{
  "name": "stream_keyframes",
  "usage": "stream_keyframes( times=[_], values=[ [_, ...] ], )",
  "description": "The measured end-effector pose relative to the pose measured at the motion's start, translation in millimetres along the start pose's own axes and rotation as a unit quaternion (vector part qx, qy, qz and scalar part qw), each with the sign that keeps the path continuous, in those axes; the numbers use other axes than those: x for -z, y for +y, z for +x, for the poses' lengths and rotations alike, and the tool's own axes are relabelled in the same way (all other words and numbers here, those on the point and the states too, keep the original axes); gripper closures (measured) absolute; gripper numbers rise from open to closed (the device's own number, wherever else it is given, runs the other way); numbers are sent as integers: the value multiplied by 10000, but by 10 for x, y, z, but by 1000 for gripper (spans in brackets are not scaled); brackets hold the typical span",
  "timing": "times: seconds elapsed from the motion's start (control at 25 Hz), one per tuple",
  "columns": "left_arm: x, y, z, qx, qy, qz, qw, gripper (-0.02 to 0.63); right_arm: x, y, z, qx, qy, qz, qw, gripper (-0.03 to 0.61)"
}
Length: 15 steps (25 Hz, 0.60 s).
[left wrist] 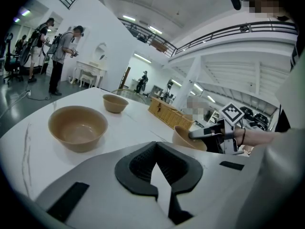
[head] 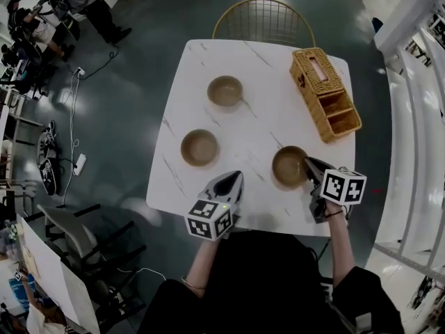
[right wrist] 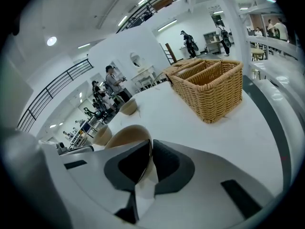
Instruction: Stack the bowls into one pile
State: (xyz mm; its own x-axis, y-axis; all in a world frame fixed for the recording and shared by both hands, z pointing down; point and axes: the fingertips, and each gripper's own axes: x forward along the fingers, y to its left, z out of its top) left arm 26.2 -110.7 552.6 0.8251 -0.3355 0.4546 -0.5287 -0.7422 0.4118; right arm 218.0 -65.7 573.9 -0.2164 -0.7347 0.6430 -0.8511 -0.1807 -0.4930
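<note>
Three tan bowls stand apart on the white marble table (head: 259,120): a far one (head: 225,90), a left one (head: 199,147) and a near-right one (head: 287,167). My right gripper (head: 310,165) is shut on the right-hand rim of the near-right bowl (right wrist: 123,138); in the right gripper view the thin rim sits pinched between the pads of the gripper (right wrist: 148,157). My left gripper (head: 235,180) hovers at the table's front edge with its jaws together and nothing in them. The left gripper view shows the left gripper (left wrist: 155,165), the left bowl (left wrist: 77,127), the far bowl (left wrist: 115,102) and the held bowl (left wrist: 185,138).
A wicker basket (head: 325,92) with compartments sits at the table's far right corner. A wire chair (head: 264,21) stands behind the far edge. People and equipment are on the floor at the far left.
</note>
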Motion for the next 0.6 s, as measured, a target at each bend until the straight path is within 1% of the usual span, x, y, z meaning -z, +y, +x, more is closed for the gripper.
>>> stream_keyframes(
  times=[0.36,0.6],
  values=[
    [-82,130,-196,-142,-203,-58,9997,600,-149,377,47,-414,-140,-72,9990,549],
    [-113,271,-398,-330,-354,-145,9987,600,-233,663,141,-620,-165,-315,9974,549]
  ],
)
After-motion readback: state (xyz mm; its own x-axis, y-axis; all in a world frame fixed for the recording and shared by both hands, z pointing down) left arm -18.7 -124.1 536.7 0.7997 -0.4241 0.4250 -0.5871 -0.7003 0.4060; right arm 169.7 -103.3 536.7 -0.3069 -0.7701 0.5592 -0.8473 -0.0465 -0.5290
